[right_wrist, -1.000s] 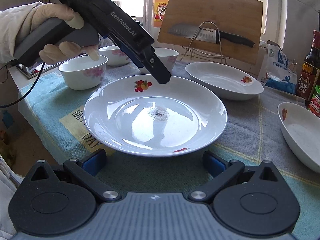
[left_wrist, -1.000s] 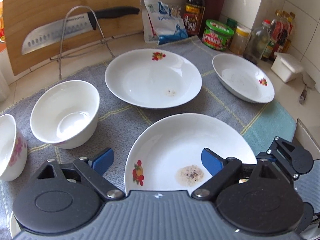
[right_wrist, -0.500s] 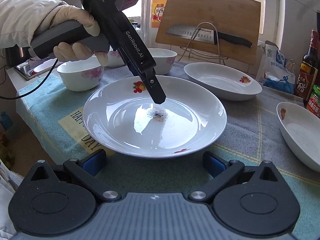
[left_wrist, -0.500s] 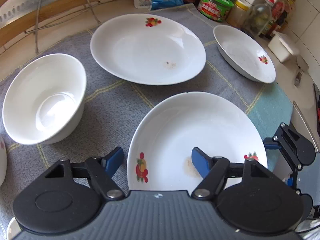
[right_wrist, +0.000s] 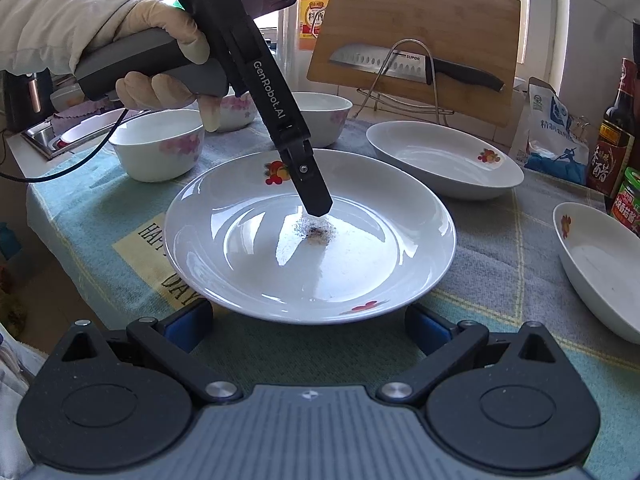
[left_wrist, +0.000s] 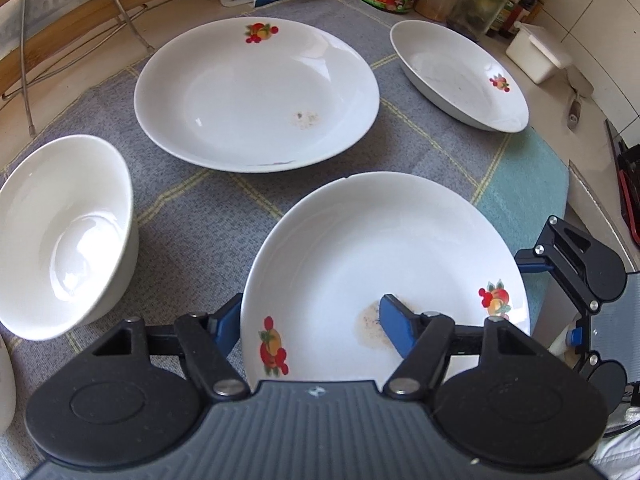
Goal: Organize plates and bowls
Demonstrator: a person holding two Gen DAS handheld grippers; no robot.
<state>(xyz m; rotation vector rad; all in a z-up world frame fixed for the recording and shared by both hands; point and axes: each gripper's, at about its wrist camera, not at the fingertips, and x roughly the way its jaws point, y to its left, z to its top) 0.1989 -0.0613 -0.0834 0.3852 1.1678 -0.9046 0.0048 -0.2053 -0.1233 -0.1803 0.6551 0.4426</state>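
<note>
White near plate (left_wrist: pixel 384 256) seen on grey-and-teal cloth (left_wrist: pixel 188 208) on bench, rim straddled by left tool (left_wrist: pixel 308 320): one blue finger (left_wrist: pixel 394 326) inside over brown stain, other outside rim; jaws spread, not clamped. Right tool (right_wrist: pixel 308 326) held wide open just beside same plate's opposite edge, nothing gripped. Second plate (left_wrist: pixel 256 92) and third plate (left_wrist: pixel 460 74) set farther back, well apart. Bowl (left_wrist: pixel 64 232) placed left of near plate. Knife (right_wrist: pixel 412 66) rested on rack against wooden board (right_wrist: pixel 420 12).

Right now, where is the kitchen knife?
In the right wrist view, the kitchen knife rests across a wire rack against the upright wooden cutting board, behind the plates.
</note>
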